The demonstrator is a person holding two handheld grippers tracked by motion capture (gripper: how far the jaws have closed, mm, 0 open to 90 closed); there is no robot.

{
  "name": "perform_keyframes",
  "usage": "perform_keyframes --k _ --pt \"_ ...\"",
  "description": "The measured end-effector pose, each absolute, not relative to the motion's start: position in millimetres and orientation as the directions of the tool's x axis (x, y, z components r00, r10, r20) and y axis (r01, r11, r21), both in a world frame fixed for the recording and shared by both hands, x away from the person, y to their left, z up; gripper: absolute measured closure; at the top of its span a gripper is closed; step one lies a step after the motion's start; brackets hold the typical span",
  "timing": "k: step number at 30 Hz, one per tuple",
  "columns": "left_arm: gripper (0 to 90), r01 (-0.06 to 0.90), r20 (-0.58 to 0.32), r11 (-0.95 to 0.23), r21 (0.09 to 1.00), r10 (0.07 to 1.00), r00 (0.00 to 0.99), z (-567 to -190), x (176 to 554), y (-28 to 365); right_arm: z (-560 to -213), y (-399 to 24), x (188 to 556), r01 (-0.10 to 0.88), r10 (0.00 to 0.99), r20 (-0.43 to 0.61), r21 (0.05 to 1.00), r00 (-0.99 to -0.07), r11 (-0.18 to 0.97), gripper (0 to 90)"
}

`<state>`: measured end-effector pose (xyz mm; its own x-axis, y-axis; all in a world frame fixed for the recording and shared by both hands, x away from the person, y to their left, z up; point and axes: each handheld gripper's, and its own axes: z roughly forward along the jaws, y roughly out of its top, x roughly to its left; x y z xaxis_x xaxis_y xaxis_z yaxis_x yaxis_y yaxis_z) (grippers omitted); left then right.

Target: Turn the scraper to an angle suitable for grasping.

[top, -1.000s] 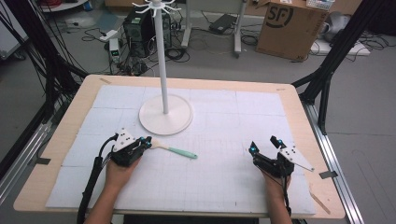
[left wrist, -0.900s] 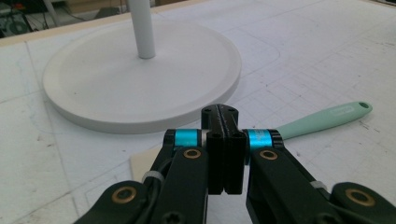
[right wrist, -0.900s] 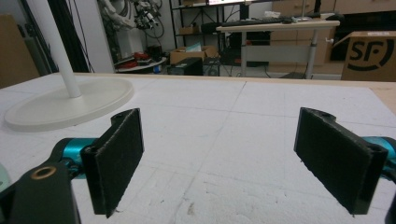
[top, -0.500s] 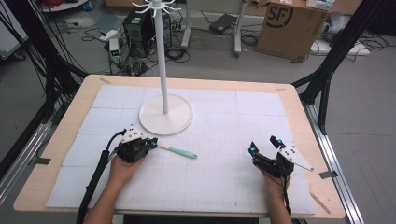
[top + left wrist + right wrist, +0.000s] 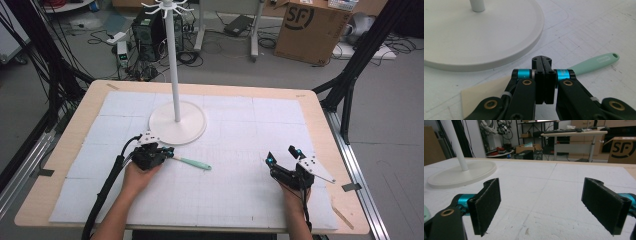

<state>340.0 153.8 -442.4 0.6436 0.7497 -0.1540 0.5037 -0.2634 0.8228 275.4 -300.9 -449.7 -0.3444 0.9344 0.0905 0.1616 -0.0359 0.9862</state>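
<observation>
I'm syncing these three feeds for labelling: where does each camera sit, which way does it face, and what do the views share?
High view: above the person's side, looking forward and down on the table; both forearms, left gripper and right gripper show.
Left gripper view: rides the left gripper, jaws shut, facing the stand base and the spatula.
Right gripper view: rides the right gripper, jaws open, facing across the table.
Shared: the stand base appears in all three.

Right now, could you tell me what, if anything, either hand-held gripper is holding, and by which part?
Nothing, it seems: the left hand-held gripper is shut, empty, over the spatula; the right hand-held gripper is open and empty.
</observation>
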Motion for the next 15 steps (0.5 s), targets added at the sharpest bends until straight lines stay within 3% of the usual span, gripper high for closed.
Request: perform_keyframes --k 15 --pt "89.8 0.549 -0.162 -0.285 0.786 0.761 0.628 -444 349 141 -450 -301 276 0.159 0.933 0.083 0.987 -0.35 -0.029 15.2"
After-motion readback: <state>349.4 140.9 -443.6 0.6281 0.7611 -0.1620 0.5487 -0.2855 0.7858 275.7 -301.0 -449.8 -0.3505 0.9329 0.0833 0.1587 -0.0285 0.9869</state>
